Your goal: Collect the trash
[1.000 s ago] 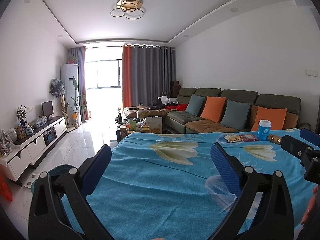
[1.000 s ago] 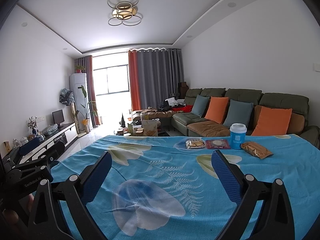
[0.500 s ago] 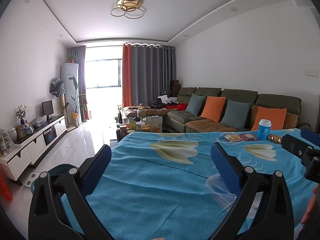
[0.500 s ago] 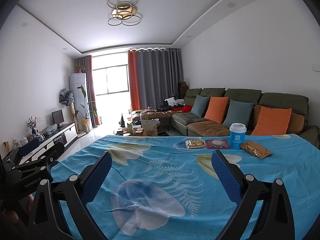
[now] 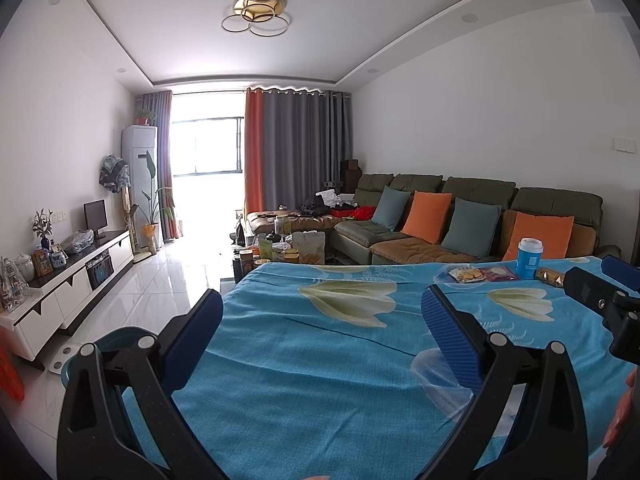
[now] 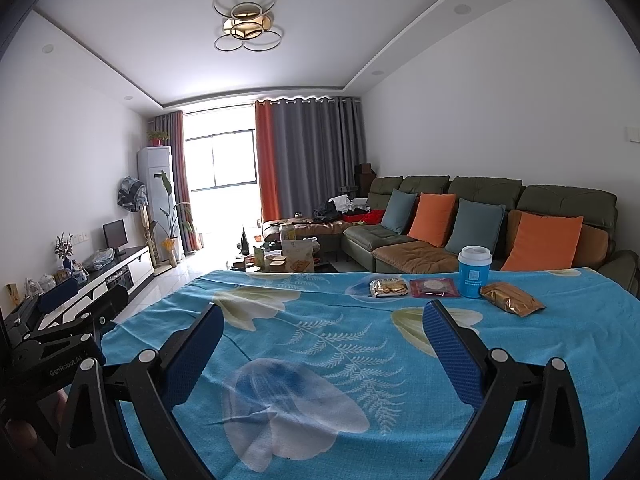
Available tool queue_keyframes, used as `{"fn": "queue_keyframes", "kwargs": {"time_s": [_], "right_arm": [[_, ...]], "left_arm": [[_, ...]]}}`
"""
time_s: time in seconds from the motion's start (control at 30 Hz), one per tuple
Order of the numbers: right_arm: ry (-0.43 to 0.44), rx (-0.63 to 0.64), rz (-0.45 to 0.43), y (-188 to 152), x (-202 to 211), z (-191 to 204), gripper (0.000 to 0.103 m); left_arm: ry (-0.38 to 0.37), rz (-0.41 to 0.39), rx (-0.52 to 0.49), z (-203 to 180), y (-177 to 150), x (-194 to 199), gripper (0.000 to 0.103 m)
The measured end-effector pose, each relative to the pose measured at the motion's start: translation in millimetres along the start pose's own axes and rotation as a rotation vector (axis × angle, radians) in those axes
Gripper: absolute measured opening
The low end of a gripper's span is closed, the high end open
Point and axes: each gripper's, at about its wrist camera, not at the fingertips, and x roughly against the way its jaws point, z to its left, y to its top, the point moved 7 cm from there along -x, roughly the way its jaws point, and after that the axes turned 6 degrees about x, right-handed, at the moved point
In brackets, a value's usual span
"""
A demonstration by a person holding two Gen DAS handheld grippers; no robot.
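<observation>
Trash sits in a short row near the far edge of the table, toward its right corner. From the left wrist, the blue cup stands upright there with a clear snack packet and a red packet to its left and a gold wrapper to its right, partly hidden behind the right gripper. The left gripper hangs released, holding nothing, over the blue flowered cloth. Only this view shows a teal bin on the floor past the table's left edge.

From the right wrist the row is nearer and unblocked: clear snack packet, red packet, blue cup, gold wrapper. The right gripper is also released and empty. The cup looks tall and light, so a careless reach could tip it, and the thin packets may slide on the cloth rather than lift.
</observation>
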Motion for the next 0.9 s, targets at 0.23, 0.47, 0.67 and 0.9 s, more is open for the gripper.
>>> {"fn": "queue_keyframes", "kwargs": {"time_s": [0.23, 0.47, 0.67, 0.9], "right_arm": [[-0.001, 0.001, -0.001, 0.2, 0.3, -0.1, 0.096], [-0.001, -0.001, -0.001, 0.3, 0.5, -0.1, 0.096], [0.0, -0.001, 0.0, 0.0, 0.0, -0.3, 0.096], [-0.001, -0.002, 0.0, 0.1, 0.4, -0.4, 0.096]], "left_arm": [[0.0, 0.001, 0.002, -0.3, -0.1, -0.9, 0.097], [0.003, 0.005, 0.0, 1.6, -5.0, -1.1, 0.097], [0.002, 0.007, -0.001, 1.4, -5.1, -1.1, 0.097], [0.003, 0.007, -0.006, 1.1, -6.0, -0.4, 0.097]]}}
